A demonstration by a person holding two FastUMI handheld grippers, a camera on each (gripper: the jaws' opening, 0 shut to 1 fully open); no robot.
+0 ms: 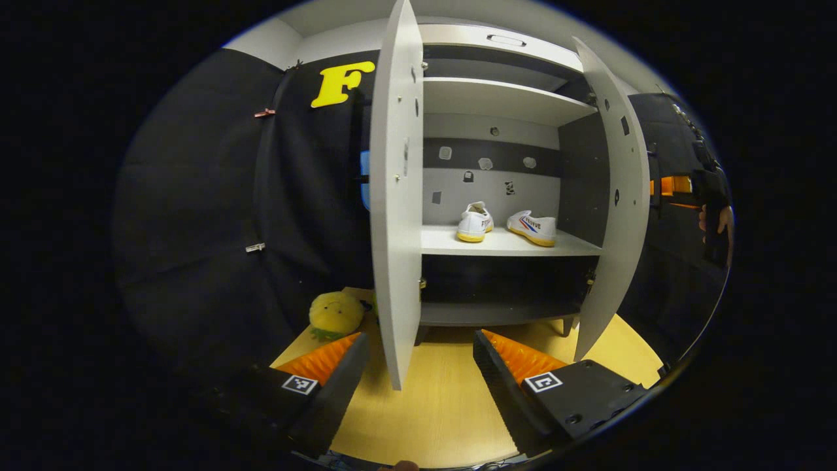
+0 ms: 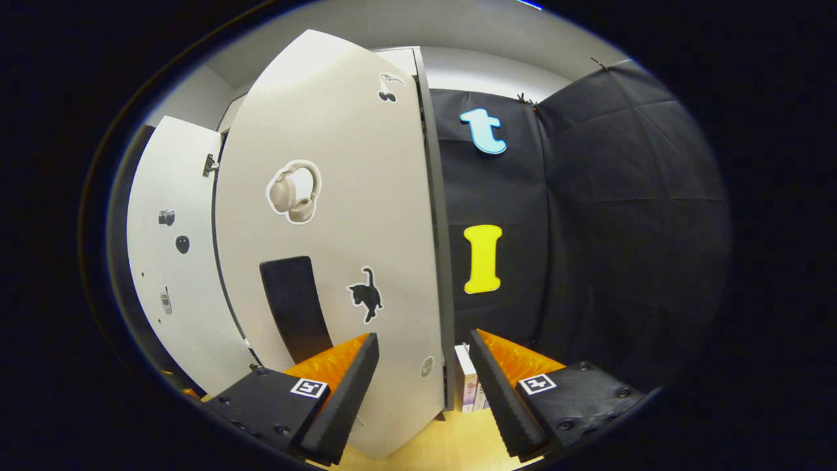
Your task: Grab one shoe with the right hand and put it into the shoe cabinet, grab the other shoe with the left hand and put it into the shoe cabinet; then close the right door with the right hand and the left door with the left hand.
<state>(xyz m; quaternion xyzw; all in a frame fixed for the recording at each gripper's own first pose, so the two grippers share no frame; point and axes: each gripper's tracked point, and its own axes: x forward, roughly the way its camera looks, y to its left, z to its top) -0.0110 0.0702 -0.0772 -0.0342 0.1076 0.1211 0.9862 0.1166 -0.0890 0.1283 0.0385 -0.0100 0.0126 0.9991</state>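
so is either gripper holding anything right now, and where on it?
Nothing held. The left gripper is open with the left door's lower edge between its fingers. The right gripper is open at the right door's outer face.

Left door [image 1: 394,196] edge hides cabinet's left part; plush toy [image 1: 335,314] partly behind it; shoe [image 1: 533,227] markings too small to read.

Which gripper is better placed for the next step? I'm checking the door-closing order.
Right. Both shoes sit on the shelf, so doors come next, right first. The right gripper is close against the right door, jaws open; the left gripper hangs farther back.
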